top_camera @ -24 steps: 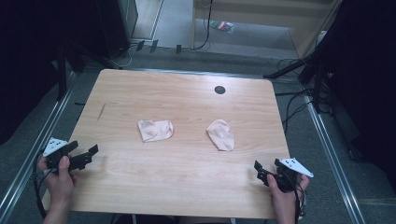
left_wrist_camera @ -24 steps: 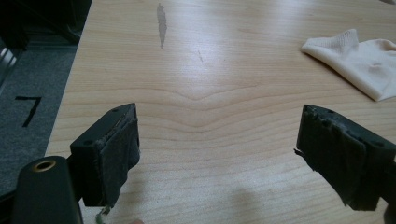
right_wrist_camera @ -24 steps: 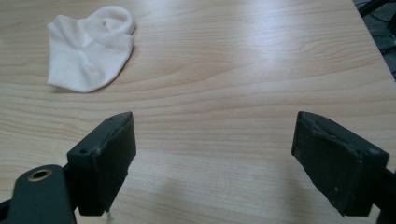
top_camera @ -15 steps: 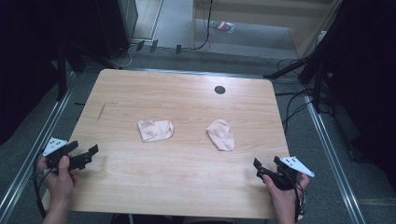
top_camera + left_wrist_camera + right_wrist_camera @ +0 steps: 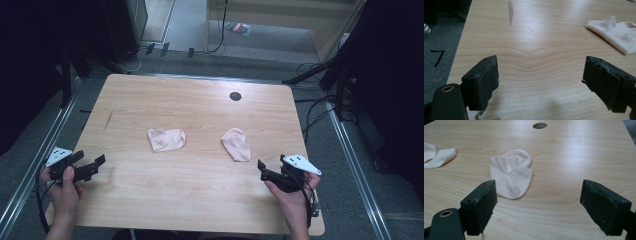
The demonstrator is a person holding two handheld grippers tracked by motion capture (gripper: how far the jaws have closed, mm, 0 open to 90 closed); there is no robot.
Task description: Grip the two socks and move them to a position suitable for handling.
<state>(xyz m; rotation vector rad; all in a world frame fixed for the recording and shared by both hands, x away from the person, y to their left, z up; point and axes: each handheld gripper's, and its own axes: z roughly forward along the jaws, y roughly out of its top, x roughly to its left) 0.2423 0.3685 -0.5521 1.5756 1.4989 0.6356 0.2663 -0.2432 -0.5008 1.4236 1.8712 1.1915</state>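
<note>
Both socks lie untouched mid-table: left sock [image 5: 166,139], right sock [image 5: 236,144], apart. Left tool [image 5: 89,168] and right tool [image 5: 270,174] hover near the table [image 5: 200,200] edge, jaws wide, empty. Nothing grasped yet; the whole job remains.

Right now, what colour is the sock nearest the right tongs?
Pale pink sock, plain; clearest in the right gripper view.

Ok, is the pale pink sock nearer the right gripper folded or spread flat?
Folded: the pale pink sock lies doubled over itself, its layers overlapping on the wooden table.

Wooden table [image 5: 200,200] – grey carpet floor [image 5: 350,165], dark surroundings
</note>
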